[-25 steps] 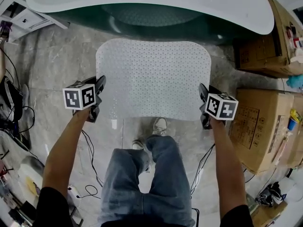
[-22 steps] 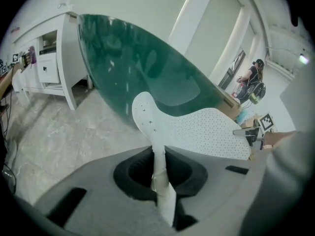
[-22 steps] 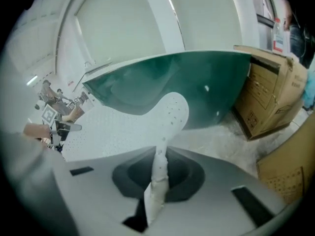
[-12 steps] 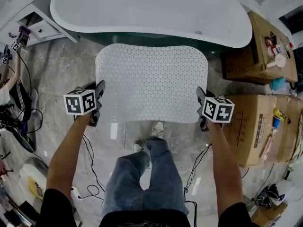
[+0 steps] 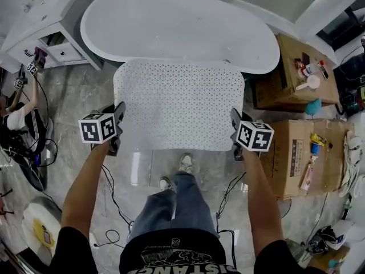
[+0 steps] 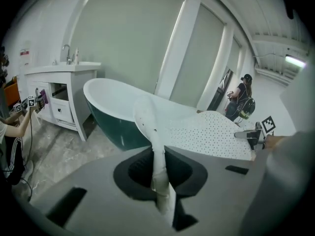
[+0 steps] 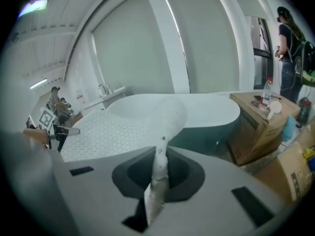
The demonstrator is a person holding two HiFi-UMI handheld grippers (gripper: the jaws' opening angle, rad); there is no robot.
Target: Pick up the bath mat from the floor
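Though thin and probably limp, held spread above the floor (image 5: 74, 96) by the bathtub (image 5: 177, 27): bath mat (image 5: 179, 104), side edges clamped in jaws of left gripper (image 5: 120, 108) and right gripper (image 5: 234, 114); likely light.

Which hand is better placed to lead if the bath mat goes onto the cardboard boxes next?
Right, probably. The right tongs clamp the edge of the bath mat beside the cardboard boxes; the left tongs clamp the opposite edge, toward the vanity cabinet.
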